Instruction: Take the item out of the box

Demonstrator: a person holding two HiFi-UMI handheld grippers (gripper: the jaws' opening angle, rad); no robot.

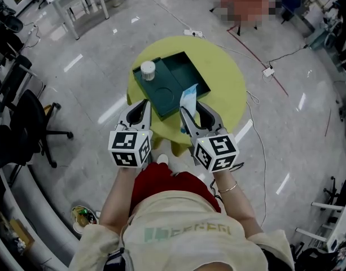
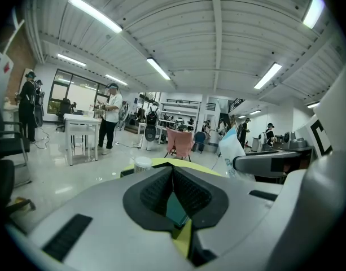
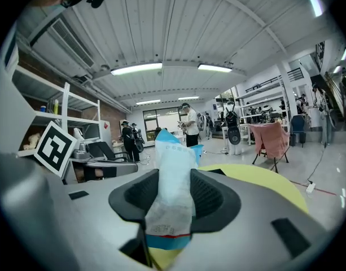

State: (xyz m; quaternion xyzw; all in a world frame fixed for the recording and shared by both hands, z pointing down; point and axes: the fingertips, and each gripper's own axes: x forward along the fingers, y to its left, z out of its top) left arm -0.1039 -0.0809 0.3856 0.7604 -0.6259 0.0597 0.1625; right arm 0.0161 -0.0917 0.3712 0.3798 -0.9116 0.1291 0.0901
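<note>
Two grippers work over a dark green box (image 1: 174,75) on a round yellow table (image 1: 224,79). The right gripper (image 1: 192,109) is clamped on a blue-and-white packet (image 1: 189,96), held upright at the box's 5 o'clock edge. The left gripper (image 1: 143,107) hangs at the 7 o'clock edge, its jaws pressed together with nothing between them.

The lift-out looks to be in hand. Whether the packet's lower end has cleared the rim cannot be told from above. The next move likely calls for carrying it up and away from the box to bare table, keeping the soft packet from slipping between the pads.

In the box, a white-lidded cup (image 1: 148,70) stands at the 10 o'clock corner. The rest of the floor shows bare, with a round recess near the middle.
</note>
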